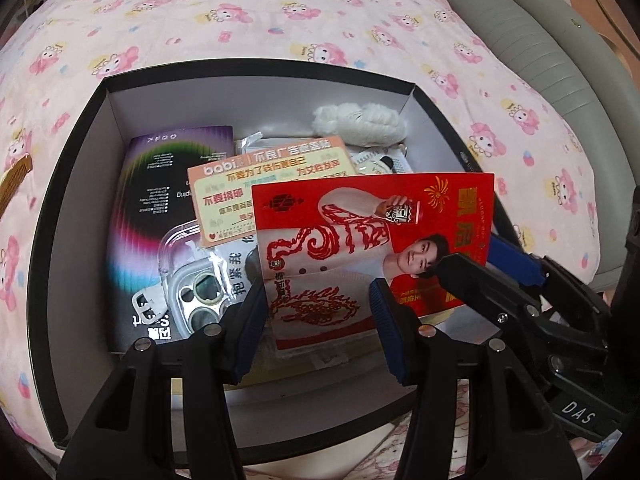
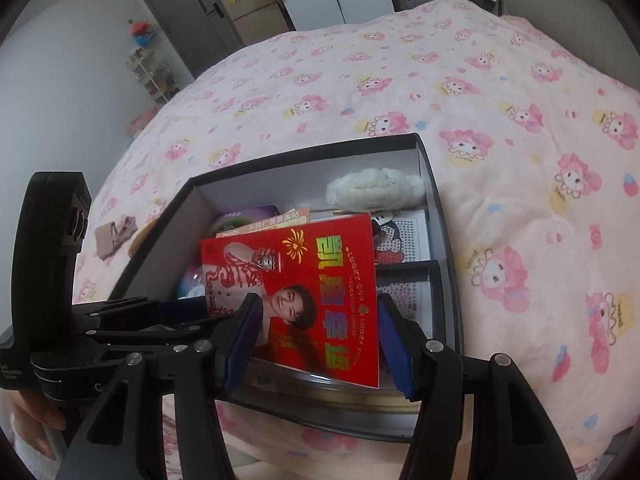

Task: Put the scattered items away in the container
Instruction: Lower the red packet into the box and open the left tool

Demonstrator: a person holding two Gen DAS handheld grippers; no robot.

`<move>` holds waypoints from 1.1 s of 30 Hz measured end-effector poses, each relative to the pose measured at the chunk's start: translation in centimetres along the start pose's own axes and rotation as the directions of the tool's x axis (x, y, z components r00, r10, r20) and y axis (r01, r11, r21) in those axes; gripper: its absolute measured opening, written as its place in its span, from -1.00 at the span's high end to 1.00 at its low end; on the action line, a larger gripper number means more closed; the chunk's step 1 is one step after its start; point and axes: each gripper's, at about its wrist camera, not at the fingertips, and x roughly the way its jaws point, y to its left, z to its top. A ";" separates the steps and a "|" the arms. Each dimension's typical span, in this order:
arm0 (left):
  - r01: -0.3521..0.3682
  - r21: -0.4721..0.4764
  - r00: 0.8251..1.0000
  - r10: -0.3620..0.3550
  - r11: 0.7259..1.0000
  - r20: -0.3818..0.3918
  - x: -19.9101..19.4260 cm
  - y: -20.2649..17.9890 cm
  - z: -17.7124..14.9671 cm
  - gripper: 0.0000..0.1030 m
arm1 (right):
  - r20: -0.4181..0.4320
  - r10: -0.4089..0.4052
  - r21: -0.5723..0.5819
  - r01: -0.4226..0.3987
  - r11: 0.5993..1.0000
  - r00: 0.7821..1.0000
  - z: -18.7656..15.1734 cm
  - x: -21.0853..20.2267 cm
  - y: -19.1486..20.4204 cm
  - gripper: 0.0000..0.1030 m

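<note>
A black box [image 1: 260, 70] [image 2: 304, 157] with grey inner walls lies open on the pink bedspread. A red printed card [image 1: 400, 208] [image 2: 340, 264] leans tilted over the things inside it. My left gripper [image 1: 316, 300] [image 2: 176, 306] hangs over the box's near side, jaws wide apart. The card's left edge sits beside its left pad and the card runs under its right finger. My right gripper [image 2: 318, 316] [image 1: 486, 256] also stands wide. Its left finger crosses over the card and its right pad is at the card's right edge. Neither pair of pads closes on the card.
Inside the box lie a white fluffy thing [image 1: 360, 120] [image 2: 372, 190], a purple-black carton [image 1: 172, 184], an orange-green card [image 1: 272, 176], a phone case pack [image 1: 192, 280] and sticker sheets [image 2: 404, 236]. On the bedspread lie a comb [image 1: 14, 180] and a beige pouch [image 2: 114, 234]. A grey cushion [image 1: 540, 40] borders the bed.
</note>
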 end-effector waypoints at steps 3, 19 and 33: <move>-0.022 0.007 1.000 0.022 1.000 0.006 0.0 0.0 0.0 0.06 | -0.003 -0.032 -0.018 0.032 0.999 0.999 0.0 0.2 0.3 -0.06; -0.023 0.004 0.996 0.023 1.000 0.088 -1.0 0.2 0.5 0.06 | 0.084 -0.195 -0.086 0.202 0.976 0.977 0.1 -0.7 1.1 -0.06; 0.050 -0.014 0.996 -0.048 0.999 0.076 -0.7 0.3 0.3 0.08 | 0.078 -0.236 -0.063 0.241 0.968 0.969 0.0 -0.4 0.8 -0.06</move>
